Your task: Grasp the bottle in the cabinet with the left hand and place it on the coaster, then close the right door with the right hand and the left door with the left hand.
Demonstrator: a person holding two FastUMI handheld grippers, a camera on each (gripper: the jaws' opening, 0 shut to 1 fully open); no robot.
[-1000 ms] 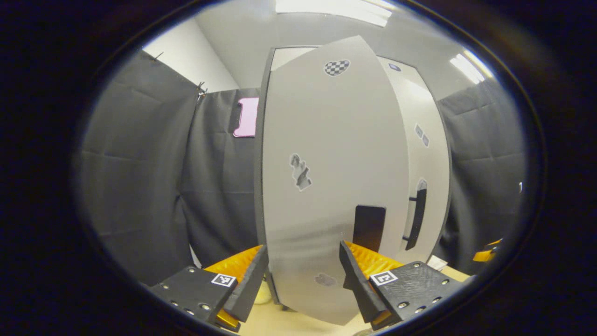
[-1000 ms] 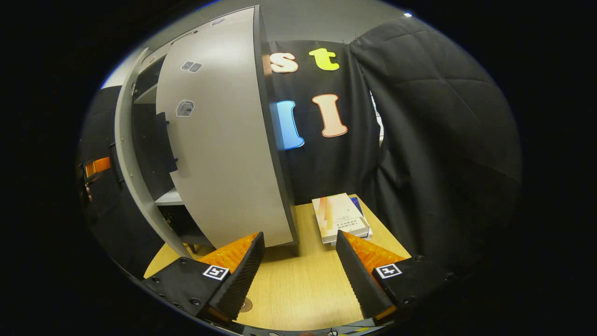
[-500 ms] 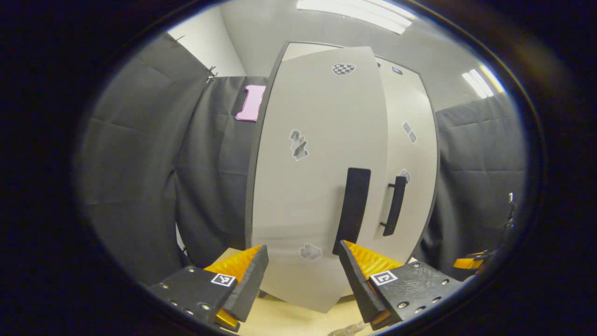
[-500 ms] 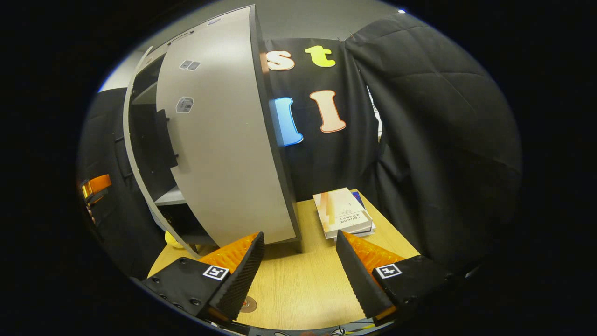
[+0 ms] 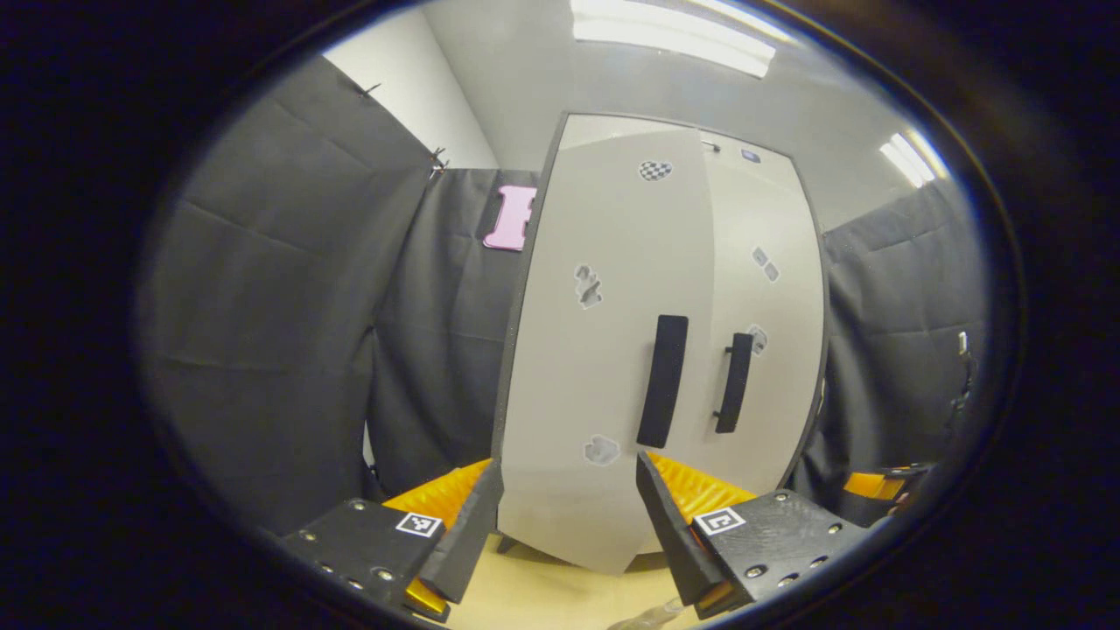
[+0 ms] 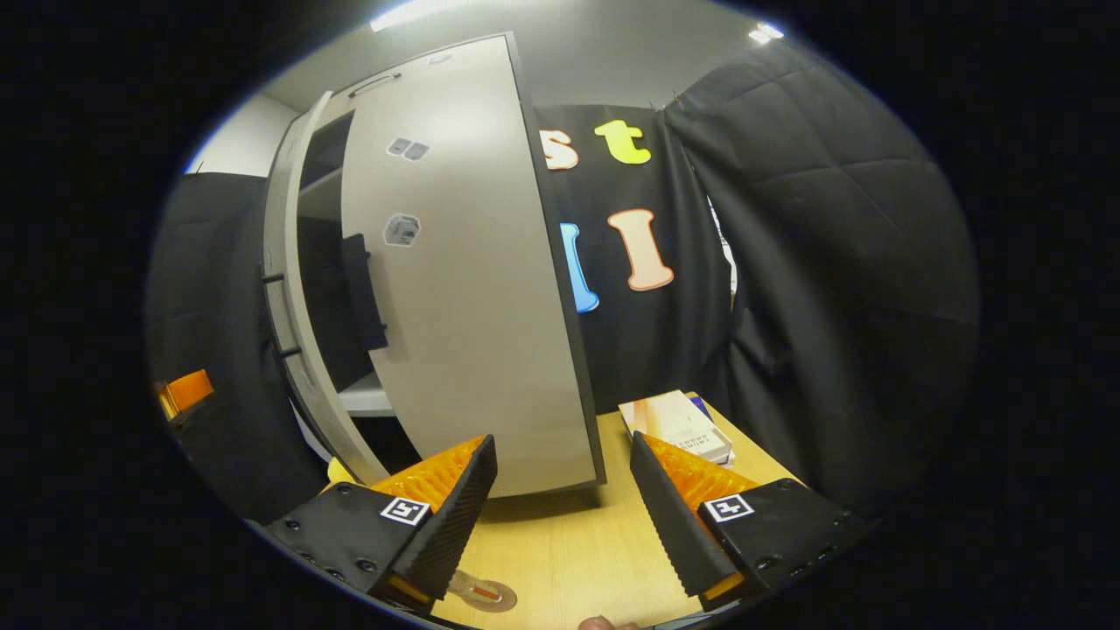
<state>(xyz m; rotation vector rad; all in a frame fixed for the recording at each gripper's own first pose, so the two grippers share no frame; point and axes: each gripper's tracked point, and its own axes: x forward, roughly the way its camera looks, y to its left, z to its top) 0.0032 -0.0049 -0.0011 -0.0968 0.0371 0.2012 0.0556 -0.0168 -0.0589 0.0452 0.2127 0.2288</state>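
Observation:
The grey cabinet's left door (image 5: 604, 350) stands almost flush with the right door (image 5: 766, 350), their dark handles (image 5: 662, 381) side by side. My left gripper (image 5: 569, 529) is open, just in front of the left door's lower edge, holding nothing. In the right gripper view the right door (image 6: 472, 289) looks shut, and the left door (image 6: 293, 332) stands slightly ajar, with a shelf (image 6: 363, 398) showing in the gap. My right gripper (image 6: 564, 525) is open over the wooden table (image 6: 569, 560). Beside its left finger, a clear bottle rests on the round coaster (image 6: 490, 598).
A stack of books (image 6: 678, 424) lies on the table at the back right by the black curtain. A small yellow object (image 6: 337, 472) sits under the left door's edge. The other gripper shows at the left (image 6: 184, 394) of the right gripper view.
The left door has swung away from my left gripper to nearly flush with the right door. My right gripper has drawn back from the cabinet, and the coaster has come into view.

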